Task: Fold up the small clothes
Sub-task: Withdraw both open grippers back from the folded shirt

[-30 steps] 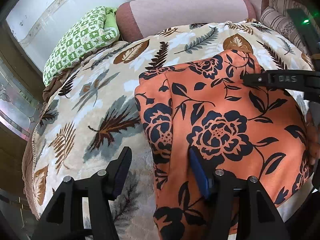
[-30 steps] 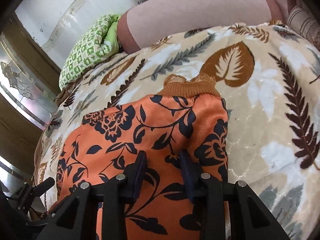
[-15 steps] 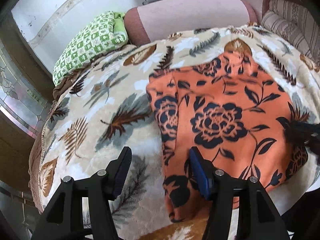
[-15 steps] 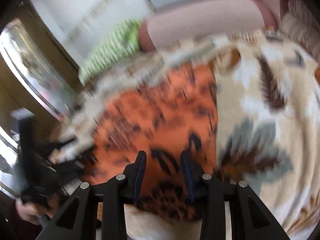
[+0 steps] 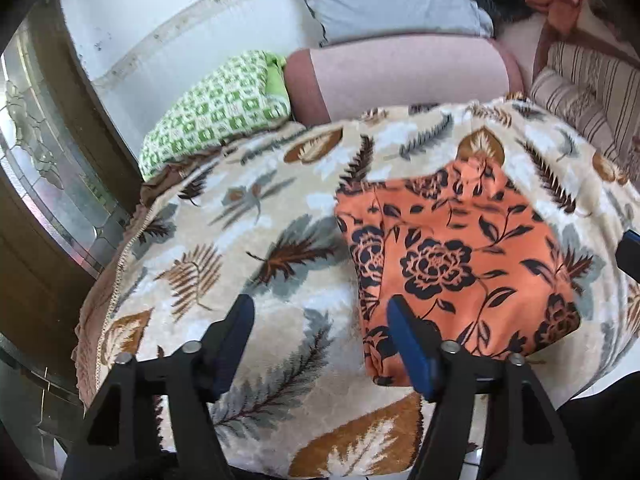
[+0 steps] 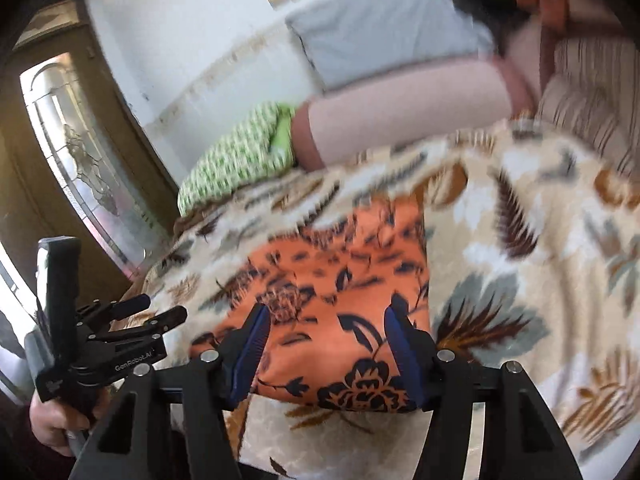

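An orange garment with dark flowers (image 5: pixel 452 256) lies folded flat on the leaf-patterned blanket (image 5: pixel 240 240). My left gripper (image 5: pixel 324 340) hovers above the blanket at the garment's near left corner. Its jaws are opening and no cloth is between them. In the blurred right wrist view the same garment (image 6: pixel 344 280) lies beyond my right gripper (image 6: pixel 328 354). Those jaws are opening too, raised over the garment's near edge without pinching it. The left gripper (image 6: pixel 132 320) shows at the lower left there, held by a hand (image 6: pixel 52 420). A tip of the right gripper (image 5: pixel 630 252) shows at the right edge.
At the back lie a green checked pillow (image 5: pixel 216 116), a pink bolster (image 5: pixel 400 76) and a grey pillow (image 5: pixel 384 0). A striped cushion (image 5: pixel 580 92) sits at the far right. A wooden door with patterned glass (image 5: pixel 48 168) stands to the left, past the blanket's edge.
Both grippers have drawn back and up from the garment, which now lies farther off. The right gripper's jaws have spread much wider, the left's a little. The garment stays flat.
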Available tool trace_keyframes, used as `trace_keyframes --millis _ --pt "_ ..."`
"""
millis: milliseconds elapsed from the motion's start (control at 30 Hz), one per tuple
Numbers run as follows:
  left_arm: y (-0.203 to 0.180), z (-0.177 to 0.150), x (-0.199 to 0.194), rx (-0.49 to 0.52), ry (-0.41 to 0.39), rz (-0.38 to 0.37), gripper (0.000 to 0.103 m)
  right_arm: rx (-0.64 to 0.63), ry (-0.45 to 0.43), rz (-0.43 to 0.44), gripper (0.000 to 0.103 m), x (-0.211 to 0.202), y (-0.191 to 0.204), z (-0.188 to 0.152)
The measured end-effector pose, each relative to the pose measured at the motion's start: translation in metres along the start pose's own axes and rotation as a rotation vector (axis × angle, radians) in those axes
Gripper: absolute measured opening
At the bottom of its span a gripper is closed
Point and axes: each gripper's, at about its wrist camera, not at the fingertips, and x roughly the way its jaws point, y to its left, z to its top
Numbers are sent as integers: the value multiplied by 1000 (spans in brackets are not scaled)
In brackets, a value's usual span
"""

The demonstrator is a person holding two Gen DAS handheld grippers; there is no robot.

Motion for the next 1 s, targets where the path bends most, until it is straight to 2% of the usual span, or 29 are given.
trace_keyframes --millis 100,133,200,333,667,1000 --pt "4 4 -19 -14 -44 10 74 -51 -36 -34 63 -22 17 1" --pt "7 5 -25 -23 -57 10 79 -66 -44 -44 63 -30 22 1" --pt "12 7 -38 -42 -87 18 82 -82 -63 -65 63 -41 31 4" --pt "21 11 -60 -74 -132 15 82 -85 -98 -77 64 -56 42 8" --pt "41 11 -82 -151 -164 42 83 -146 -140 -129 64 -71 72 17" --pt "55 9 -80 -189 -149 55 83 -160 -107 -132 64 -59 79 17"
